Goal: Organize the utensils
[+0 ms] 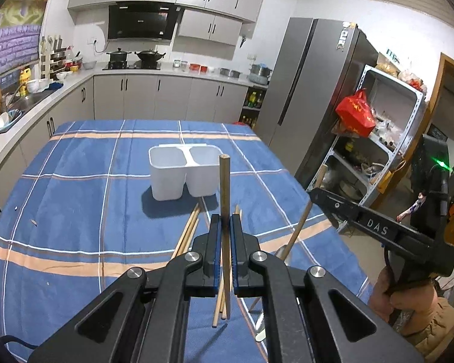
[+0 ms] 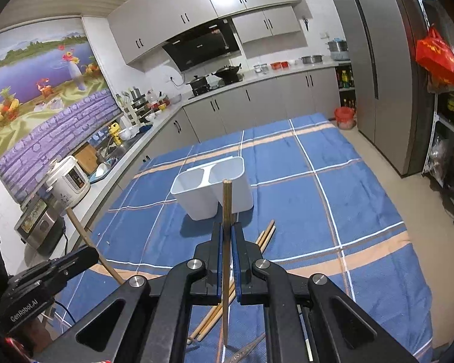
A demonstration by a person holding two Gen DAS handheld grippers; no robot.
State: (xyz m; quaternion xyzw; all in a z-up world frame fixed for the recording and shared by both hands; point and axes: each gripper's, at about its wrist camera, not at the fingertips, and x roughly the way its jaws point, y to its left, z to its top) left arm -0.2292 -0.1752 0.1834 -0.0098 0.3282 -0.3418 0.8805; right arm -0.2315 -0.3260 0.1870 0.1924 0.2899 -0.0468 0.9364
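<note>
A white two-compartment utensil holder (image 1: 183, 175) stands empty on the blue plaid tablecloth (image 1: 75, 181); it also shows in the right wrist view (image 2: 212, 192). My left gripper (image 1: 226, 220) is shut on a wooden chopstick (image 1: 225, 187), held upright in front of the holder. My right gripper (image 2: 227, 230) is shut on another wooden chopstick (image 2: 227, 205), also upright. The right gripper shows in the left wrist view (image 1: 314, 192), and the left gripper in the right wrist view (image 2: 92, 254). Several loose chopsticks (image 1: 187, 233) lie on the cloth below the grippers.
A metal spoon (image 2: 245, 352) lies on the cloth near the front edge. Kitchen counters with a sink and a rice cooker (image 2: 68, 180) run along the left. A grey fridge (image 1: 311, 90) and a metal shelf (image 1: 378, 139) stand to the right.
</note>
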